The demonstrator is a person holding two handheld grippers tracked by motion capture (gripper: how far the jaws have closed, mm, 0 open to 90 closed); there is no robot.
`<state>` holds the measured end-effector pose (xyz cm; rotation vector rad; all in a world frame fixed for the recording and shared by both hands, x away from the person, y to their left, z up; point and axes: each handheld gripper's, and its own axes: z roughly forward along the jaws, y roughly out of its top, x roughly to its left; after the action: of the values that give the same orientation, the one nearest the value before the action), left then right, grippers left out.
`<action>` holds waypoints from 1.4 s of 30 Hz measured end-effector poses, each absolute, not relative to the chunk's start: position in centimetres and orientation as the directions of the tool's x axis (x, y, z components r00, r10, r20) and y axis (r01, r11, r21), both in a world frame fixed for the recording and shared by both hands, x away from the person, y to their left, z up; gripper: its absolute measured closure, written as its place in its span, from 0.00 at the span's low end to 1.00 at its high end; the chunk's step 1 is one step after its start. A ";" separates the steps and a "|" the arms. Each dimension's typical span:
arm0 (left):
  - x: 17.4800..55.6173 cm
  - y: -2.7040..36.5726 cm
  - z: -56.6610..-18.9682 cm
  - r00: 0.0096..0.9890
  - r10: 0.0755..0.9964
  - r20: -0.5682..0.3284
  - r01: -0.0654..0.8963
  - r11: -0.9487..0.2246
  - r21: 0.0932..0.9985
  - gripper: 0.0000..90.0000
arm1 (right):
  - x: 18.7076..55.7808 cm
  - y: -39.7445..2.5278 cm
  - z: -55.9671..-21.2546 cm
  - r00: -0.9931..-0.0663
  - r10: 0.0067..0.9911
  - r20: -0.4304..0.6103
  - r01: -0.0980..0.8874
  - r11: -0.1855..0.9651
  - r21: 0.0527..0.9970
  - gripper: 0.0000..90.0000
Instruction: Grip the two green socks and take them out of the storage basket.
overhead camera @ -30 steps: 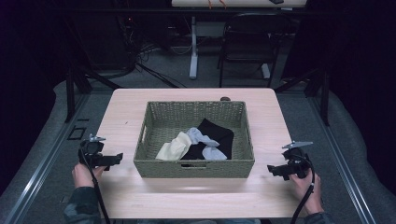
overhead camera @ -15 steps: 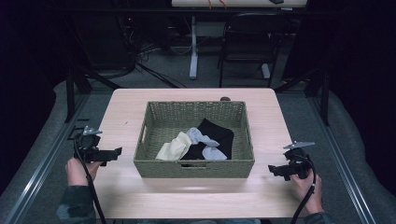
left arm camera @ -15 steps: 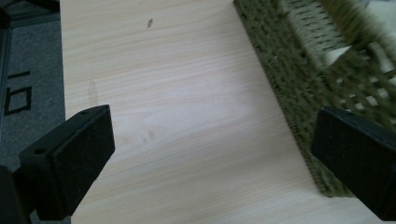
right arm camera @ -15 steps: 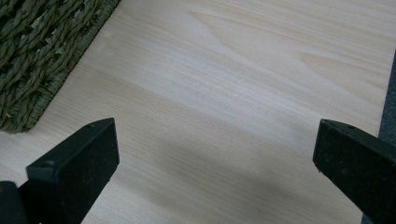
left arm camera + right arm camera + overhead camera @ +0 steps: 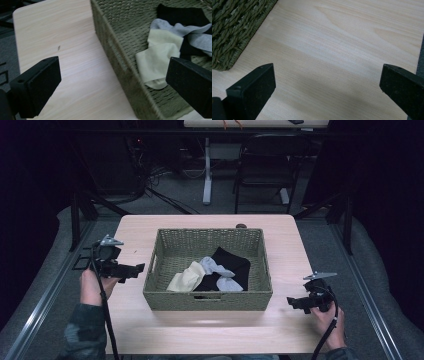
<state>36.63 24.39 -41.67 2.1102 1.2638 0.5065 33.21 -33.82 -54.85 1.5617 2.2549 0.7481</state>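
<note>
Both grippers gape wide — left gripper (image 5: 134, 269) beside the basket (image 5: 207, 299).

A woven basket (image 5: 207, 301) sits at the centre of the light wooden table (image 5: 210, 332). Inside it lie a cream sock (image 5: 186, 278), a grey sock (image 5: 216, 268) and a black cloth (image 5: 234, 262), heaped together towards the near wall. The left gripper (image 5: 134, 269) is held just beside the basket's left wall, pointing at it. The right gripper (image 5: 292, 303) hovers over the table near the basket's near right corner (jaw spacing not readable from here). A small dark object (image 5: 241, 226) rests behind the basket.
</note>
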 end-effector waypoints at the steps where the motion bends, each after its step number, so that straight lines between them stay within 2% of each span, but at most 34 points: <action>1: 36.9 23.9 -41.6 0.483 0.876 0.006 0.645 -0.360 0.674 0.00 | 33.2 -33.8 -54.8 -0.366 0.929 0.049 0.774 0.275 0.570 0.00; 9: 39.1 20.1 -41.9 0.560 0.829 -0.011 0.648 -0.429 0.629 0.00 | 33.2 -33.8 -54.8 -0.370 0.928 0.042 0.772 0.282 0.569 0.00; 23: 41.7 15.6 -44.7 0.620 0.784 -0.024 0.673 -0.515 0.531 0.02 | 33.2 -33.9 -54.8 -0.366 0.930 0.043 0.774 0.278 0.569 0.00; 42: 43.5 13.1 -48.6 0.638 0.767 -0.066 0.696 -0.537 0.477 0.10 | 33.1 -34.0 -54.7 -0.365 0.930 0.045 0.772 0.275 0.574 0.00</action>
<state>43.52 13.13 -48.61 2.3940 1.1476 0.2072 33.13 -33.95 -54.66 1.5574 2.2500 0.7488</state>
